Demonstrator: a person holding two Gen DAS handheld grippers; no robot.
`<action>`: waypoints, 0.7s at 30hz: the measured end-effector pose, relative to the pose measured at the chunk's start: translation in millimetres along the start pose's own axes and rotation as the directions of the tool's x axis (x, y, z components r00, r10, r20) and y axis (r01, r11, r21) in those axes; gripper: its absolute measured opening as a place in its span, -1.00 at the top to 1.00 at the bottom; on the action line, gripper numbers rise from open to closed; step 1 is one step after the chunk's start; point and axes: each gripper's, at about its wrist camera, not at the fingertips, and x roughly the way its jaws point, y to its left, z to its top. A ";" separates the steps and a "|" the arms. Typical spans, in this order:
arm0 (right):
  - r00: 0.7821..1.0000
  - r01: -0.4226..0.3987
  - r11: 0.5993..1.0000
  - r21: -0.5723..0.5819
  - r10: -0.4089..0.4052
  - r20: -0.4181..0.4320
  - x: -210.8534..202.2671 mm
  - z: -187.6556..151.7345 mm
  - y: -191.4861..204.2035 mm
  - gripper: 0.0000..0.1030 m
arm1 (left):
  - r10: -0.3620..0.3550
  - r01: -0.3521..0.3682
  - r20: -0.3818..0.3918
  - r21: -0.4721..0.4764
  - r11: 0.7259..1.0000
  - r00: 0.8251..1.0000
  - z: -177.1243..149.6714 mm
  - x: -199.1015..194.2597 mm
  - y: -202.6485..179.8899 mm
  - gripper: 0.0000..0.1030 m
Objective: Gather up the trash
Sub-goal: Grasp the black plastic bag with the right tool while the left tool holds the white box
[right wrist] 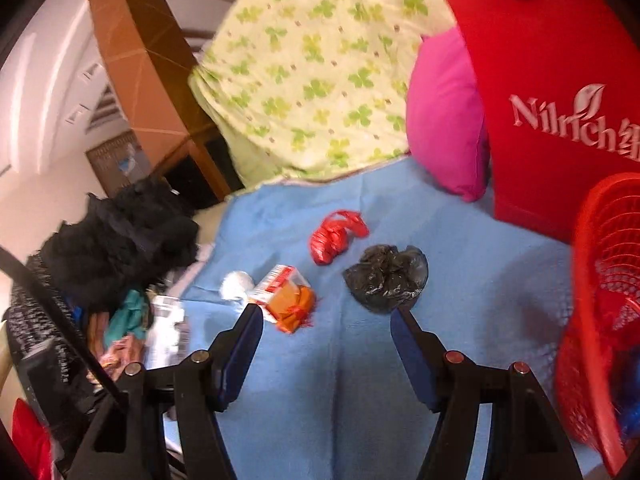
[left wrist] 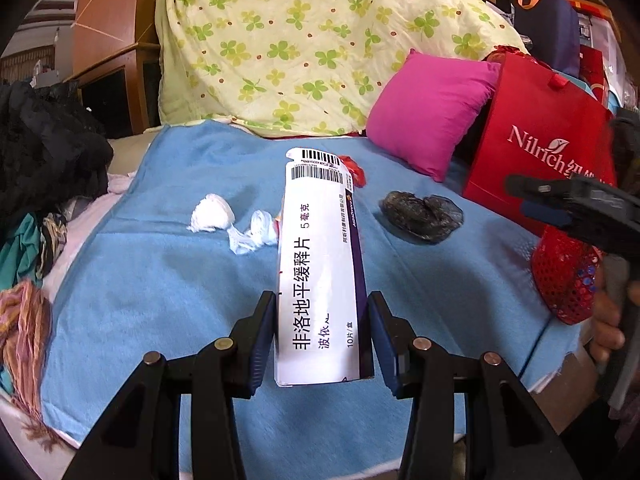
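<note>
Left wrist view: my left gripper (left wrist: 323, 336) clamps a white box (left wrist: 320, 268) with a purple edge, held above the blue blanket (left wrist: 160, 300). It reads "5", "10", Chinese characters, and carries a barcode at the far end. 2 tissue wads (left wrist: 232, 222) lie left of it, a black bag (left wrist: 422, 216) right. Red bag (left wrist: 532, 152) says "Nilrich".

Right wrist view: my right gripper (right wrist: 327, 330) is spread wide, holding nothing. Bare blanket lies between the fingers. Ahead: orange packet (right wrist: 286, 300), red ribbon (right wrist: 336, 236), black bag. Red basket (right wrist: 600, 304) at right edge.
</note>
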 end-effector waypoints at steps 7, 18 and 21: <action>0.995 0.071 0.997 0.000 -0.071 -0.066 81.8 22.1 -13.6 -0.36 | 0.000 0.000 0.001 -0.032 1.000 1.000 2.9 20.9 27.2 0.07; 0.960 0.175 0.984 -0.040 -0.179 -0.215 169.6 18.0 -19.4 0.32 | 0.005 -0.006 -0.026 -0.033 0.999 1.000 2.2 34.4 36.8 0.07; 0.953 0.192 0.979 -0.064 -0.202 -0.224 164.8 15.5 -19.5 0.59 | -0.001 0.000 -0.022 -0.032 0.999 1.000 1.9 33.7 34.2 0.07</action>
